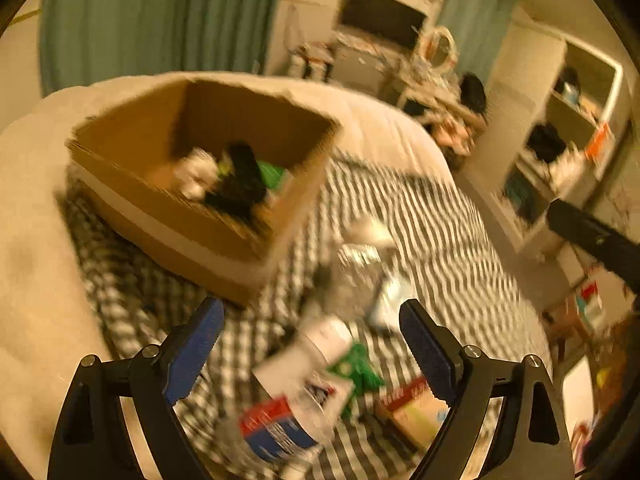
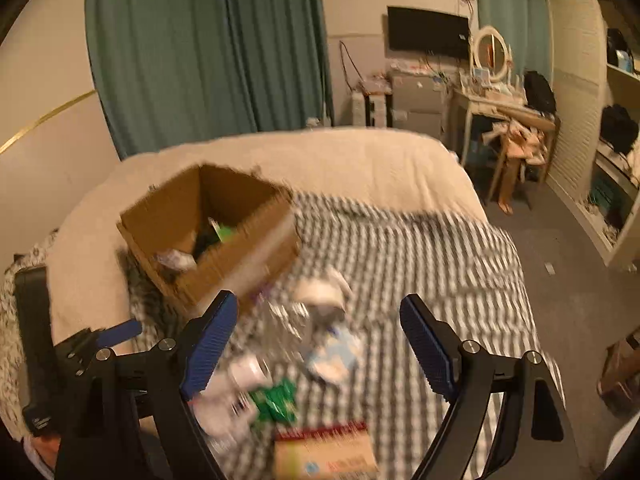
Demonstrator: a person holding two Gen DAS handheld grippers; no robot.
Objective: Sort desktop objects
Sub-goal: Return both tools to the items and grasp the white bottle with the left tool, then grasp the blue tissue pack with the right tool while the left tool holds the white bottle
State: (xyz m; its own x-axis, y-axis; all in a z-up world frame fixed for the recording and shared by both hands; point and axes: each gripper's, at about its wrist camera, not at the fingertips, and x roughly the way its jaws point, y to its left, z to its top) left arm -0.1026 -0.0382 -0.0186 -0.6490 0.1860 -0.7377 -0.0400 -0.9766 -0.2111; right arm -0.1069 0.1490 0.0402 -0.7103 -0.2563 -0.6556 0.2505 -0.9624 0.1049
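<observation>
Both views blurred. Left gripper [image 1: 312, 336] spread wide, nothing between its blue pads; right gripper [image 2: 318, 332] likewise wide and empty. Both hang above a loose heap of small things on the checked cloth [image 1: 440, 216] that covers the near part of the bed [image 2: 340, 160]. Cardboard box [image 1: 192, 184] sits toward the bed's far left side, partly on the cloth, open top, one corner pointing at the grippers; inside it a white item, a dark item and something green, too smeared to name. Heap lies between box and the bed's near edge: a clear plastic bottle [image 1: 356, 276] with a white roll-like piece just beyond it, a white bottle with red and blue label [image 1: 296, 392], a green packet [image 1: 356, 368] touching it, a red-edged flat carton [image 1: 416, 408] nearest the edge, a pale blue-white pack [image 2: 332, 352] beside the clear bottle. Items overlap; exact contacts cannot be told. Green curtain [image 2: 208, 52], dark screen [image 2: 426, 32], round mirror [image 2: 492, 52] on a cluttered dresser stand behind.
</observation>
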